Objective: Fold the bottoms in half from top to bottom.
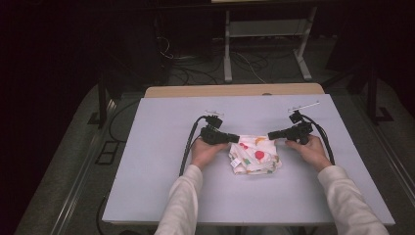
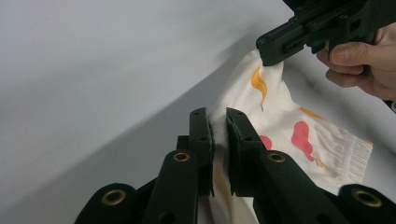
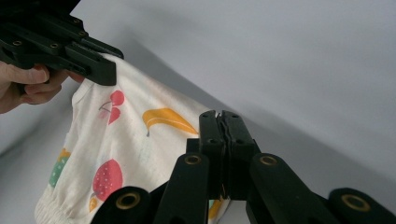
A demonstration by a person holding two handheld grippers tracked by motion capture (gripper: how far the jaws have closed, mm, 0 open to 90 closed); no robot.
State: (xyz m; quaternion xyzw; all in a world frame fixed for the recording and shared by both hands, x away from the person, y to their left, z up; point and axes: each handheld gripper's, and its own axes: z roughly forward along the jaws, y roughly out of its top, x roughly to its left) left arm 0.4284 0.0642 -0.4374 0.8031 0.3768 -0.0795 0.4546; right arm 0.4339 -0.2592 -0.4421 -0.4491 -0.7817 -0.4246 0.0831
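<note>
Two grippers we see clamped on one cloth, left gripper pinching its left corner, right gripper its right corner, above the table.

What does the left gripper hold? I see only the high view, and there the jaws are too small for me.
Observer: In the left gripper view, the left gripper is shut on a fold at the cloth's edge.
Operator: Does the right gripper also grip it?
Observer: Yes. The right gripper is shut on the opposite edge, with the jaws pressed together.
Operator: What is the print on the cloth?
Observer: On the white fabric are an orange banana, red cherries and a strawberry.
</note>
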